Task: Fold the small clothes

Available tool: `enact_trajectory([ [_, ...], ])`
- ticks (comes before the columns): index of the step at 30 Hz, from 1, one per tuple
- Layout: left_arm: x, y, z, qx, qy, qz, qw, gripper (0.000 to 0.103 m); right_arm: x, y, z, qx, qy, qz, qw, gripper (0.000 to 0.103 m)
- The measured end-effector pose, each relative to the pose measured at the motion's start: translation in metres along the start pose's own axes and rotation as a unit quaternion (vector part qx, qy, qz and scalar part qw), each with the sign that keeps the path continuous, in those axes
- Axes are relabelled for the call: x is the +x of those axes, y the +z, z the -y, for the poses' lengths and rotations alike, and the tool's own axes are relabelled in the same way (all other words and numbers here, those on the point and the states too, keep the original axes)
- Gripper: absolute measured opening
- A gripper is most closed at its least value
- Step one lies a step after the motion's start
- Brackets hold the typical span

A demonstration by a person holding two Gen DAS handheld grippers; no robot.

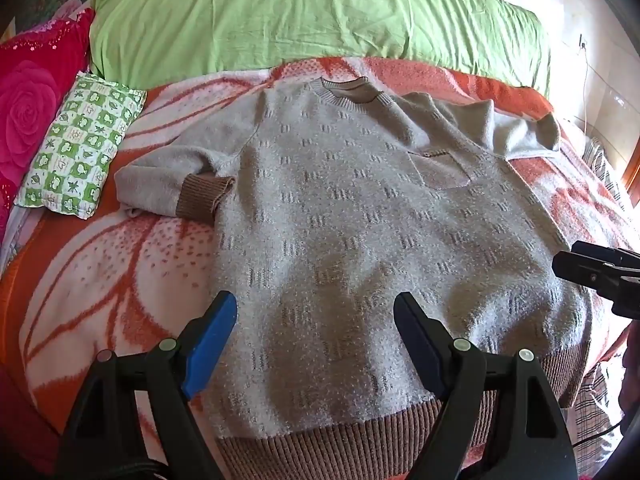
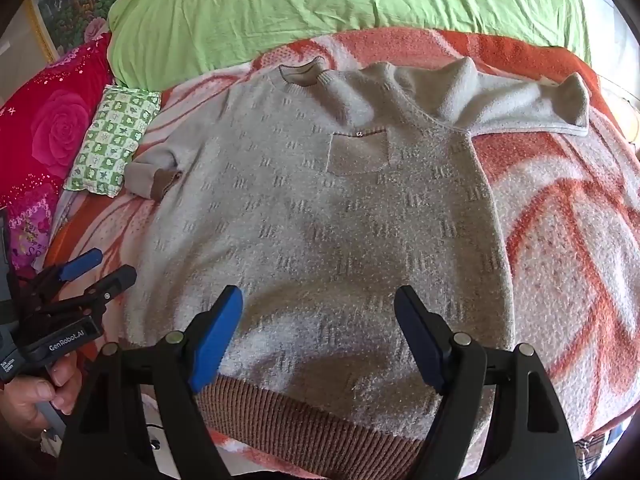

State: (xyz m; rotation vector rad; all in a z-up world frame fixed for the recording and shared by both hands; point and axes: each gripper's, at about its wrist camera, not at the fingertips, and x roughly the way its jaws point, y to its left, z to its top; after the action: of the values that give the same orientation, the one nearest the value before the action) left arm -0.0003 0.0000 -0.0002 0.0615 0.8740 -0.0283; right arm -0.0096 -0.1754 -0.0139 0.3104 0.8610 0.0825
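A grey knitted sweater (image 1: pixel 360 216) (image 2: pixel 320 220) with brown ribbed hem, cuffs and a chest pocket lies face up on the bed. Its left sleeve (image 1: pixel 172 184) is bent inward, brown cuff beside the body. The right sleeve (image 2: pixel 520 108) stretches out rumpled at the upper right. My left gripper (image 1: pixel 316 320) hovers open above the hem's left part, nothing between its blue pads. My right gripper (image 2: pixel 320 312) hangs open over the hem's right part, also empty. Each gripper shows at the edge of the other's view, the left gripper (image 2: pixel 100 268) and the right gripper (image 1: pixel 560 256).
The sweater rests on an orange and white flowered blanket (image 1: pixel 100 280) (image 2: pixel 560 220). A green quilt (image 1: pixel 300 12) lies behind it. A green checked small pillow (image 1: pixel 80 148) and a pink rose pillow (image 1: pixel 28 112) sit at the left. A hand (image 2: pixel 36 396) holds the left gripper.
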Motion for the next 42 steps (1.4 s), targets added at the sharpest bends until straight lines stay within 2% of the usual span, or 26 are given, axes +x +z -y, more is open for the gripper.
enact_trajectory([
  [23,-0.001,0.003,0.001,-0.002,0.006,0.004,1.0000,0.081,0.001,-0.003,-0.004,-0.011,0.002,0.002,1.000,0.079],
  [26,0.000,0.004,0.002,-0.005,-0.001,-0.007,1.0000,0.081,0.001,-0.004,-0.004,-0.009,0.003,0.002,1.000,0.079],
  [35,0.005,0.004,0.003,-0.004,-0.004,-0.008,1.0000,0.081,0.001,-0.004,-0.004,-0.008,0.005,0.003,1.000,0.079],
  [42,0.014,0.007,0.004,-0.012,-0.011,-0.030,0.9994,0.081,0.002,-0.002,0.005,-0.001,0.008,0.001,1.000,0.079],
])
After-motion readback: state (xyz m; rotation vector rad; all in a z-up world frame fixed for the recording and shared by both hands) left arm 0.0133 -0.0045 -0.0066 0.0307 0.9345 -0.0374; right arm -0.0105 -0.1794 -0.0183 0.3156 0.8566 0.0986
